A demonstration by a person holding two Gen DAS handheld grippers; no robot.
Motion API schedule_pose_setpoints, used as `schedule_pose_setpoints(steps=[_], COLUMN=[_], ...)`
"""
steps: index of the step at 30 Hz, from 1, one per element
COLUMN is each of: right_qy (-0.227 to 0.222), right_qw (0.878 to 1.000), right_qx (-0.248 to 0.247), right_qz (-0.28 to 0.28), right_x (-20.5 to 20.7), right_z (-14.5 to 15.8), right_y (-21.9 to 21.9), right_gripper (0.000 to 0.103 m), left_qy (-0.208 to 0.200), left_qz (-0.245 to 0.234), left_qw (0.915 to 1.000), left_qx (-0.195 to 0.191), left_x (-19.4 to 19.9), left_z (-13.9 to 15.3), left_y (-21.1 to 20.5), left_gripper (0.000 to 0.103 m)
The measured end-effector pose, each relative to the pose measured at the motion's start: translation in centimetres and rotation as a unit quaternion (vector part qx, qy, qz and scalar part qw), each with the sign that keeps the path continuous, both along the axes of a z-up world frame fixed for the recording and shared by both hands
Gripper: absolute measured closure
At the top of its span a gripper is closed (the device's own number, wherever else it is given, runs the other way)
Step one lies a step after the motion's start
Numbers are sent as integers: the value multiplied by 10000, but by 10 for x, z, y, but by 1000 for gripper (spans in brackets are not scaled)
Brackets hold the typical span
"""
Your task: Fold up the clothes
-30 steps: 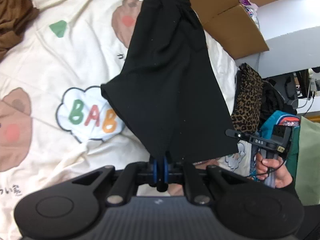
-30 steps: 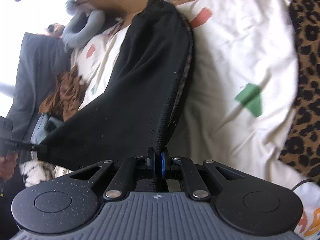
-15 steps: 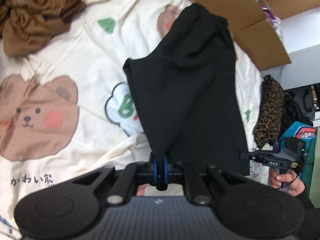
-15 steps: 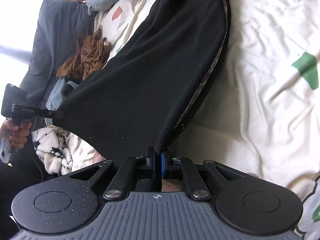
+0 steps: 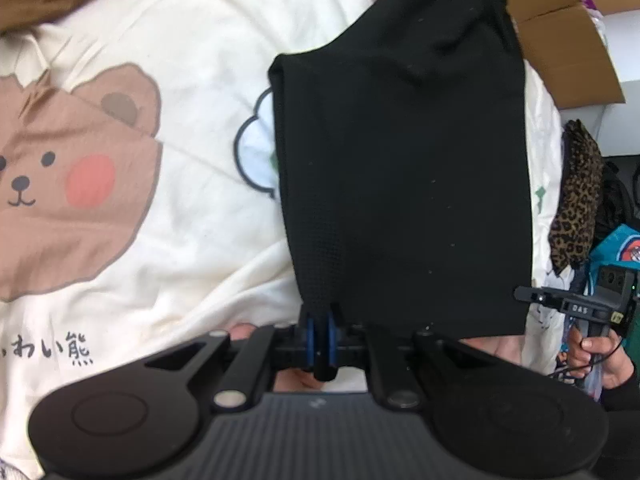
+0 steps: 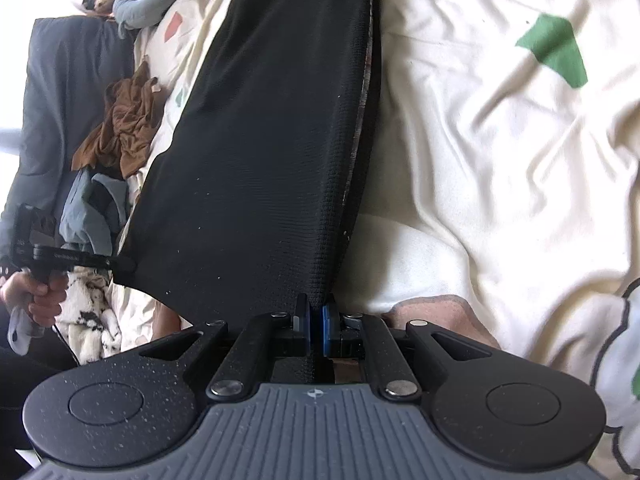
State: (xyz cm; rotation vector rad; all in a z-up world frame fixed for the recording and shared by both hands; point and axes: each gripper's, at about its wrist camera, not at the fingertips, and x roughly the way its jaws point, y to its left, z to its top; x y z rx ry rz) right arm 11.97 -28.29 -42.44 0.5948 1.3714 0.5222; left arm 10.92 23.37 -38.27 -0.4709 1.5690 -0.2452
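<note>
Cream bear-print bedspread under everything. Lying lengthwise near the bedspread's right edge: one black garment, soft, light, limp, easily creased; best held at the near-hem corners. Clamped shut on those two corners: left gripper and right gripper. Also one brown garment crumpled at the far left, one leopard-print piece off the right edge.

Left tongs pinched tight, blue pads nearly together, clamped on a corner of the black garment, pointing steeply down. Right tongs likewise squeezed closed on another corner of the same cloth, tilted down less steeply. In the left wrist view the right hand sits at 3 o'clock, wrapped round its handle. In the right wrist view the left hand sits at 9 o'clock, gripping its handle.
</note>
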Motion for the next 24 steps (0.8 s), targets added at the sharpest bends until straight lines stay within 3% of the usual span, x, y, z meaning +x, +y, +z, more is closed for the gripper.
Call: schedule_pose_setpoints(steps=[5, 10, 24], right_qy=[92, 105, 682], right_qw=[9998, 9993, 9887], right_qx=[129, 230, 1166], right_qz=[-129, -286, -648], right_x=[5, 6, 8], right_z=[-9, -15, -58], right_y=[3, 0, -3], right_gripper=[93, 66, 67], left_qy=[71, 53, 143], left_qz=[14, -14, -28], left_qw=[10000, 10000, 9999], left_qx=[-7, 6, 48], left_x=[4, 9, 20], left_z=[-13, -17, -27], left_y=[4, 5, 0], left_gripper=[96, 96, 96])
